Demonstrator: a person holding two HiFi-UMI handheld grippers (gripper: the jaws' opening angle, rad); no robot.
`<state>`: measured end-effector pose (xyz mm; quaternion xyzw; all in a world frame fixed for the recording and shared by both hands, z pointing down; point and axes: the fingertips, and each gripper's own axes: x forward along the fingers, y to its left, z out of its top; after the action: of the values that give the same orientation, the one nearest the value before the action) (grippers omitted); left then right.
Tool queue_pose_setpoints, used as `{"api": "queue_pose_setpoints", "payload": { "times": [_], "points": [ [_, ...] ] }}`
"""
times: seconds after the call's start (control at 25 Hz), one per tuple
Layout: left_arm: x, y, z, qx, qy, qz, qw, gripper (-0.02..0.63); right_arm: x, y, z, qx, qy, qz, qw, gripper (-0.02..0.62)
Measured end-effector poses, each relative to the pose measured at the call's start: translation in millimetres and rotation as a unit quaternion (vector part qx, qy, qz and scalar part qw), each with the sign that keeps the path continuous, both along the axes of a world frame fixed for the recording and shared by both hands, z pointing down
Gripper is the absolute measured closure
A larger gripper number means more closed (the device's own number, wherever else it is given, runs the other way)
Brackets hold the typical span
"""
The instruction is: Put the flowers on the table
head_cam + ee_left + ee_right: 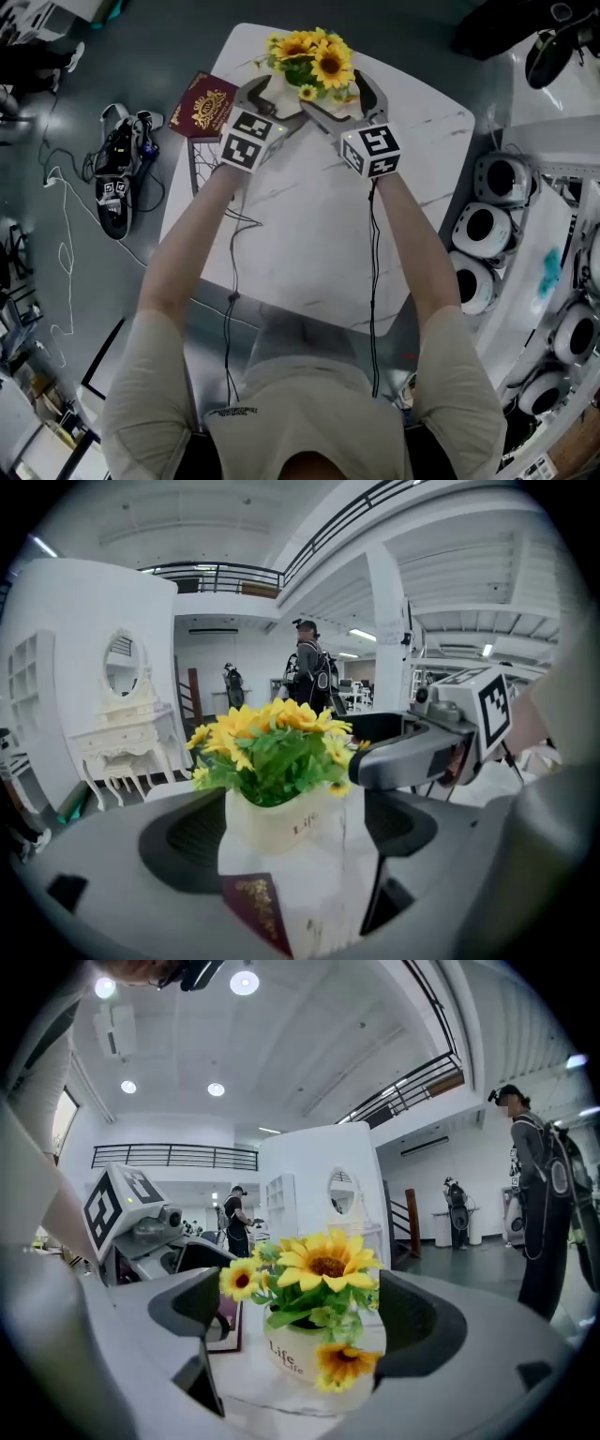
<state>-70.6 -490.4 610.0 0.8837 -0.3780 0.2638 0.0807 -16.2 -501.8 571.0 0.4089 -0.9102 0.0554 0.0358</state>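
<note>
A small white pot (292,1357) printed "Life", filled with yellow artificial sunflowers (314,56), stands at the 12 o'clock edge of the white marble tabletop (309,225). The left tool (277,101) and right tool (339,101) both have their jaws spread wide on either side of it, not touching. A maroon booklet (202,105) lies at the pot's 9 o'clock.

Flowers (311,58): a bunch of yellow sunflower-type blooms with green leaves, standing upright in a small cream pot (292,1354) lettered "Life", the pot resting on the white, grey-veined table (309,225) close to its far edge, one bloom drooping down the pot's side.
</note>
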Motion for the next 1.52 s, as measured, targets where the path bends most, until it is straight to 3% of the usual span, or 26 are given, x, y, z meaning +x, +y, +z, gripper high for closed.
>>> {"api": "queue_pose_setpoints", "payload": {
  "times": [0.4, 0.52, 0.64, 0.72, 0.84, 1.28, 1.52],
  "points": [
    [3, 35, -88, 0.048, 0.055, -0.01, 0.9973, 0.148, 13, 40, -87, 0.049, -0.021, 0.032, 0.998, 0.08],
    [5, 45, -126, 0.073, 0.07, -0.013, 0.9948, 0.187, 16, 53, -125, 0.07, -0.025, 0.035, 0.997, 0.085],
    [0, 52, -164, 0.094, 0.079, -0.025, 0.9922, 0.262, 20, 63, -161, 0.084, -0.025, 0.054, 0.995, 0.152],
    [-3, 56, -188, 0.105, 0.081, -0.031, 0.9907, 0.283, 25, 70, -185, 0.087, -0.034, 0.075, 0.993, 0.293],
    [-5, 68, -223, 0.122, 0.084, -0.032, 0.9884, 0.31, 32, 84, -220, 0.099, -0.042, 0.095, 0.99, 0.367],
    [-18, 128, -346, 0.185, 0.131, -0.032, 0.9734, 0.418, 29, 153, -323, 0.139, -0.06, 0.081, 0.985, 0.46],
    [-23, 182, -381, 0.194, 0.158, -0.017, 0.9682, 0.431, 24, 209, -363, 0.161, -0.077, 0.054, 0.982, 0.507]
  ]
}}
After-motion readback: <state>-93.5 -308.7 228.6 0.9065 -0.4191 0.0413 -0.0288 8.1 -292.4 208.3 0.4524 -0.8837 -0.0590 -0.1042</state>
